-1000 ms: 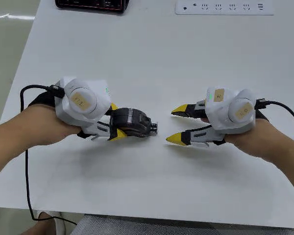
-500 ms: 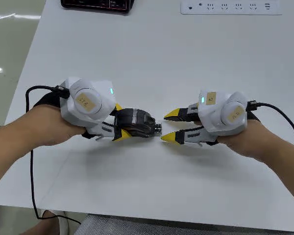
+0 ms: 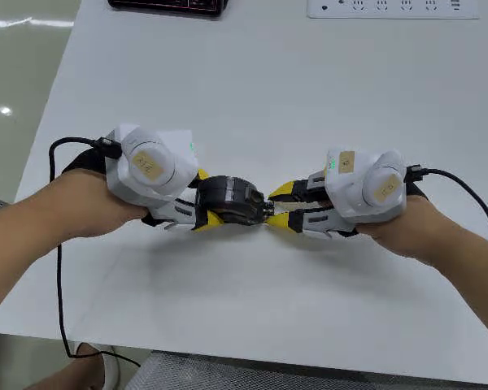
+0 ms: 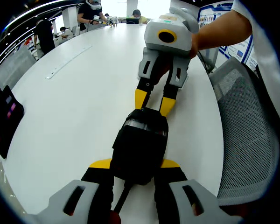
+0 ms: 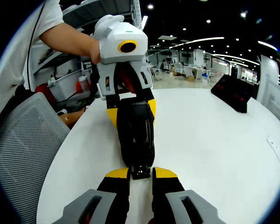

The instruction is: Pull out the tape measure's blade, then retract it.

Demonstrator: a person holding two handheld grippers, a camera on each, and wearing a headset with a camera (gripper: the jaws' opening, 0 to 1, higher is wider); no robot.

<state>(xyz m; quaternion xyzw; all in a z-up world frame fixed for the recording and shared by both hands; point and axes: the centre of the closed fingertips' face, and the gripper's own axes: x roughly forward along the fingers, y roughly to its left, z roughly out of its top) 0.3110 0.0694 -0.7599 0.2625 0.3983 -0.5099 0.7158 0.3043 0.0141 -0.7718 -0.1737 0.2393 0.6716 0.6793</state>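
A black tape measure [image 3: 230, 201] hangs just above the white table [image 3: 252, 97], and my left gripper [image 3: 206, 198] is shut on its case. From the left gripper view the case [image 4: 140, 144] sits between my yellow-tipped jaws [image 4: 135, 164]. My right gripper [image 3: 278, 207] faces it from the right, its jaws closed in on the small metal end hook [image 5: 141, 171] at the case's mouth. The right gripper view has the hook pinched between the yellow tips [image 5: 141, 175], with the case [image 5: 136, 126] and the left gripper [image 5: 132, 109] beyond. No blade shows outside the case.
A white power strip [image 3: 390, 8] and a black device [image 3: 167, 5] lie at the table's far edge. A black cable [image 3: 59, 268] trails off the left side. The near table edge and a mesh chair [image 3: 228, 375] are just below both hands.
The right gripper has moved left to the tape measure and its jaws have narrowed from wide open onto the end hook. The left gripper keeps hold of the case.
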